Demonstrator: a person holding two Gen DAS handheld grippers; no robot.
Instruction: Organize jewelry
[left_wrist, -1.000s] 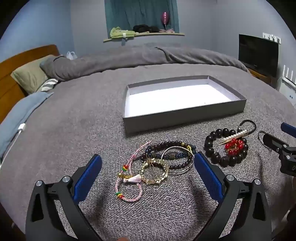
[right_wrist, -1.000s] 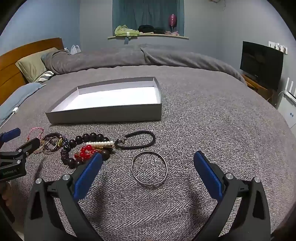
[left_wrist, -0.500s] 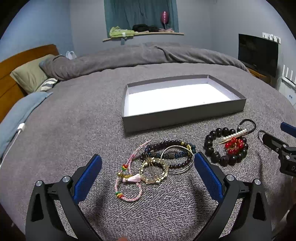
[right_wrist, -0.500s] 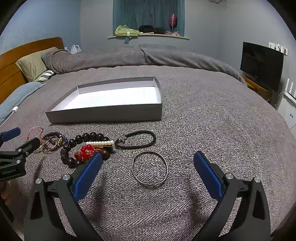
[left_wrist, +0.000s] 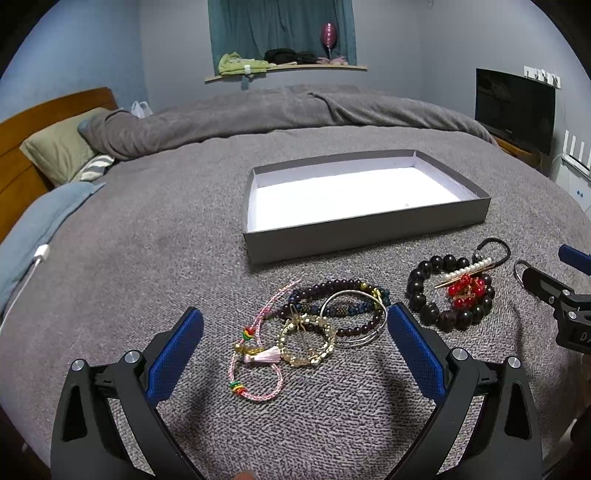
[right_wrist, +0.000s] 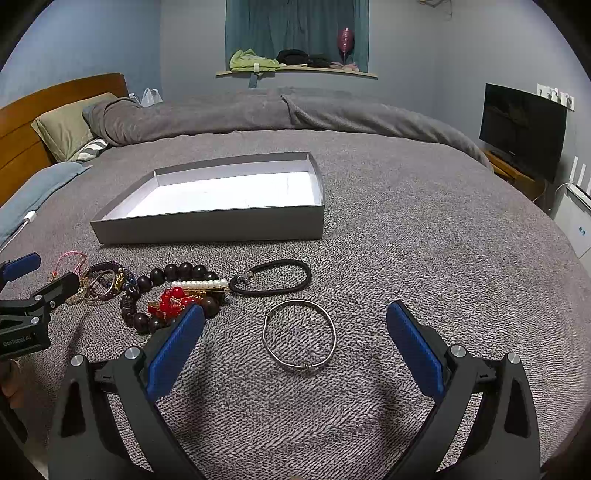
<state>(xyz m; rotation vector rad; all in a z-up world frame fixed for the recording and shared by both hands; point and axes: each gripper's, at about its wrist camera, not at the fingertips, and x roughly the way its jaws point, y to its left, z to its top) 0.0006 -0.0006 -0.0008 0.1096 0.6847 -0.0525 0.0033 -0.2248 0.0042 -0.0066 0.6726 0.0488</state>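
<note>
Currently one grey box (left_wrist: 364, 236) sits on the bed (right_wrist: 424, 240), nothing visible inside. Just in front of it lie one tangled pile of bracelets (left_wrist: 317, 321), one big dark-bead bracelet (left_wrist: 428, 310), one black cord loop (right_wrist: 275, 282) and one silver bangle (right_wrist: 300, 334). Two hand-held grippers hover nearer the camera than the box: left hand-held gripper (left_wrist: 295, 354) over the pile, right hand-held gripper (right_wrist: 295, 347) over the bangle, both spread wide, gripping nothing.

We see a dim room with a cool, bluish light, and only the white floor of the tray (left_wrist: 354, 192) is glaring and washed out. Soft shadows lie on the grey blanket (right_wrist: 424, 240) under both grippers. The fisheye bends the edges strongly, the corners are black, and far things look slightly soft.
</note>
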